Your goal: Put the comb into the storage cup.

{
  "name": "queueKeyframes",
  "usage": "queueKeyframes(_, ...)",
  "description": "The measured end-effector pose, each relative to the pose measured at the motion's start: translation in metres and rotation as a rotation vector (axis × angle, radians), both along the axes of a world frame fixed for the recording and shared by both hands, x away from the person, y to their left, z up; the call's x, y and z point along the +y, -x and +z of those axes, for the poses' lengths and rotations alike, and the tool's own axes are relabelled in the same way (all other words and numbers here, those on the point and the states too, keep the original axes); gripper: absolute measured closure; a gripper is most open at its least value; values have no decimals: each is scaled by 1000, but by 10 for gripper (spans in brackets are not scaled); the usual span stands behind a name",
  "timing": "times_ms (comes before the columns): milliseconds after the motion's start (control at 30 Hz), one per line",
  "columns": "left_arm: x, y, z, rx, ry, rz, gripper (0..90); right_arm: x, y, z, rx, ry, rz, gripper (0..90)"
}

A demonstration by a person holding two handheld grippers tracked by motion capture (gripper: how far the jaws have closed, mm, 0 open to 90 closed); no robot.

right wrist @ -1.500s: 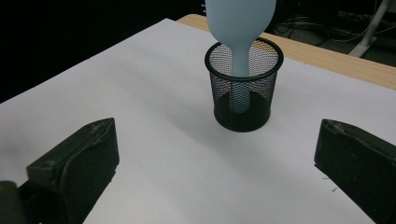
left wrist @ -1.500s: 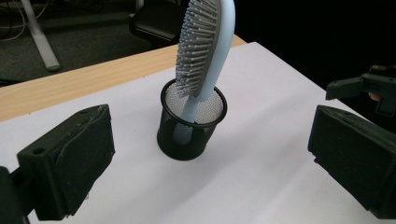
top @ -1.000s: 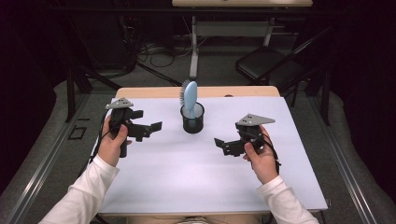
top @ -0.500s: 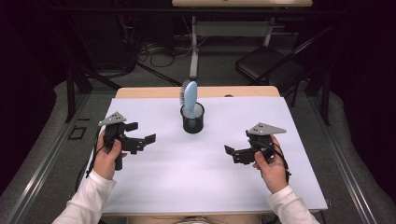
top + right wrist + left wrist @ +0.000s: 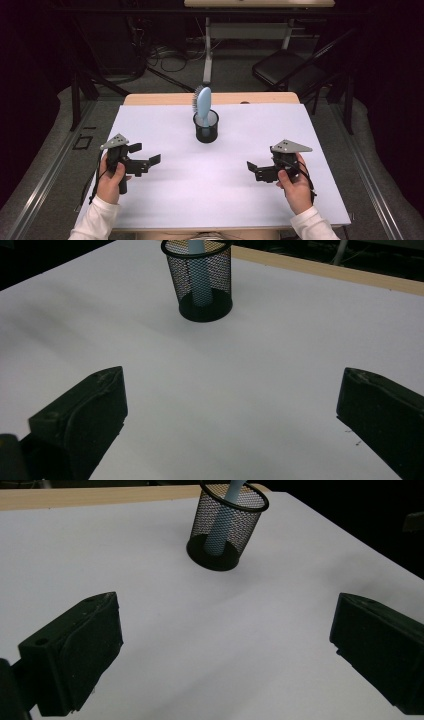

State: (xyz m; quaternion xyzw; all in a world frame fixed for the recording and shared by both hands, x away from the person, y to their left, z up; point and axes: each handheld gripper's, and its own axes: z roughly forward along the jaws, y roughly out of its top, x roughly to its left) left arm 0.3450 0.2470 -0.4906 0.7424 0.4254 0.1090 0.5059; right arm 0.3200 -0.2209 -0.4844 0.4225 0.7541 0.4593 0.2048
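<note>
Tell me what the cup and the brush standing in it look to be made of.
Cup: black wire mesh, most likely painted metal; you can see through its wall, and it has a solid rim and base. Brush: pale blue, smooth, probably plastic, with an even colour and soft sheen. Its bristles are too small to judge.

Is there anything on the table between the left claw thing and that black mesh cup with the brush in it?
Nothing: in the left gripper view, bare white tabletop runs from the open left gripper to the cup.
</note>
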Motion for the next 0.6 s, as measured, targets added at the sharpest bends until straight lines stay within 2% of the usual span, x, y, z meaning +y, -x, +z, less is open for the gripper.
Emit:
queueKeyframes(267, -2, 3, -15, -10, -7, -8, 6, -9, 3, -10, 6, -3, -26, 0)
queueKeyframes(600, -2, 5, -24, -47, -3, -5, 6, -18, 3, -20, 1, -16, -51, 0)
